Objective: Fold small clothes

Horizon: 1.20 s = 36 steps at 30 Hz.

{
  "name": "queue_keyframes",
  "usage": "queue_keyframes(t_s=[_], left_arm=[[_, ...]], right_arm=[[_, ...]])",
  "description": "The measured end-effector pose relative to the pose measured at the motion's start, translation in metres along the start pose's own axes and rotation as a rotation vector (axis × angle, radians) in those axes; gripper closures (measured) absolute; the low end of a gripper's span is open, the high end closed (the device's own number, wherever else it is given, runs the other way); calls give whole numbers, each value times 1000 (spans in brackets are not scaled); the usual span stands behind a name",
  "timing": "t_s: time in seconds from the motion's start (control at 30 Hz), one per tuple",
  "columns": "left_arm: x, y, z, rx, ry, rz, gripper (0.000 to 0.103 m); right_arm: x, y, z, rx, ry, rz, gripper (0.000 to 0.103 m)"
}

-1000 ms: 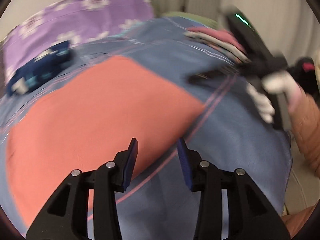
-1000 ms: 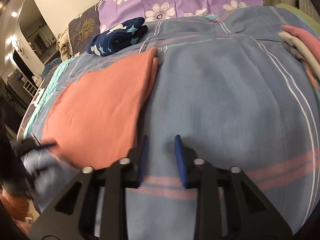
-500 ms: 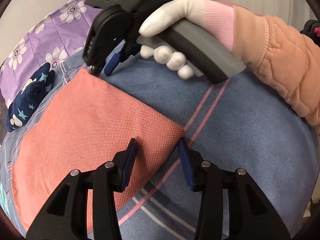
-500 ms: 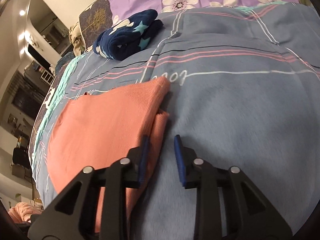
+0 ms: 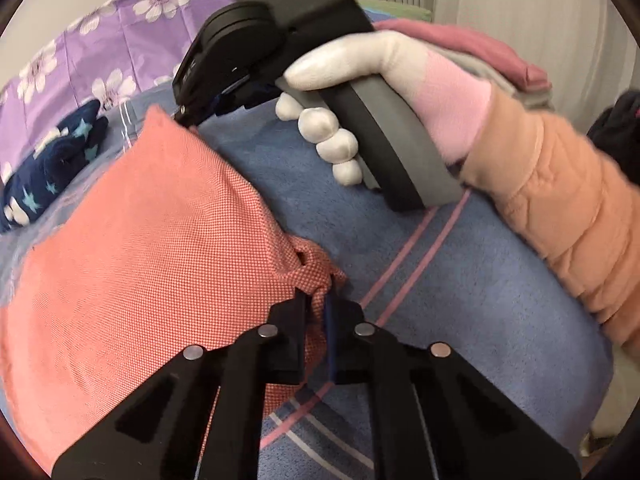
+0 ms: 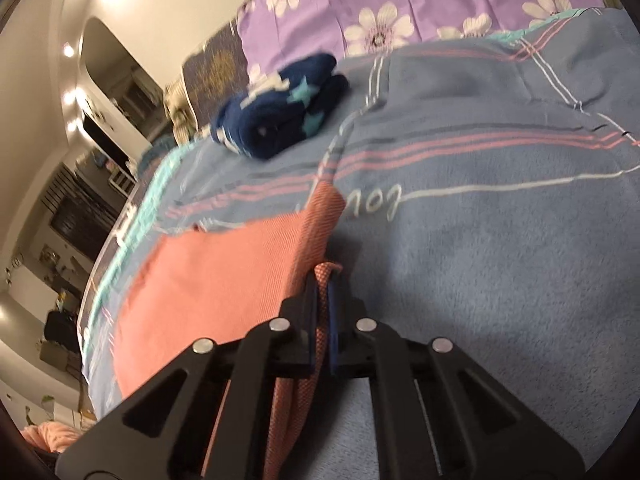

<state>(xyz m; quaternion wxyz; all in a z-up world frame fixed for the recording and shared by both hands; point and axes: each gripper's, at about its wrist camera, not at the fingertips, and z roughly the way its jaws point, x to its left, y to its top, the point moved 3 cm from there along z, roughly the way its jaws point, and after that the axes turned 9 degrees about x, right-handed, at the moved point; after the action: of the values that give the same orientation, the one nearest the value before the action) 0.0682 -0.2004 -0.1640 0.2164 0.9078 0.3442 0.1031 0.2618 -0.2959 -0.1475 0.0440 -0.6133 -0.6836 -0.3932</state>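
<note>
The left gripper, half open half a second ago, now pinches the near corner of the coral cloth, puckering it. The right gripper has likewise clamped the cloth's far corner (a ridge of fabric stands between its pads). The cloth lies flat mid-bed on the blue blanket. The navy star garment sits near the purple floral pillow, unmoved.

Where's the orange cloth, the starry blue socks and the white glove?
orange cloth [image 5: 152, 240], left wrist view, middle of its top.
starry blue socks [image 6: 280, 120], right wrist view, middle of bundle.
white glove [image 5: 360, 56], left wrist view, thumb.
</note>
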Motion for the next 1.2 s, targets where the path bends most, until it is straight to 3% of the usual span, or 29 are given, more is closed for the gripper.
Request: queue_keyframes(t_s=[0.1,0.27,0.47,0.57,0.67,0.9,1.03,1.2], left_arm=[[0,-1,-5,-13,-59,7,98],[-15,-4,6,4,-35,78,98],[-15,-3,6,2,-40,87,98],[-18,-2,4,-5,-34,103,89],[-23,-3,3,-10,-19,122,73],[-38,0,17,4,-59,178,71],[-32,0,14,-10,-89,142,71],[-22,-12,-11,-58,-132,81,71]], right_arm=[[3,4,0,-16,-26,-4,100],[-10,7,12,1,-26,43,100],[-17,4,18,18,-9,55,100],[-22,1,21,30,-4,69,99],[-23,-1,21,29,1,75,99],[-26,-1,20,8,-28,84,99],[-33,-3,11,-16,-31,121,99],[-26,-11,-15,-15,-66,113,90]])
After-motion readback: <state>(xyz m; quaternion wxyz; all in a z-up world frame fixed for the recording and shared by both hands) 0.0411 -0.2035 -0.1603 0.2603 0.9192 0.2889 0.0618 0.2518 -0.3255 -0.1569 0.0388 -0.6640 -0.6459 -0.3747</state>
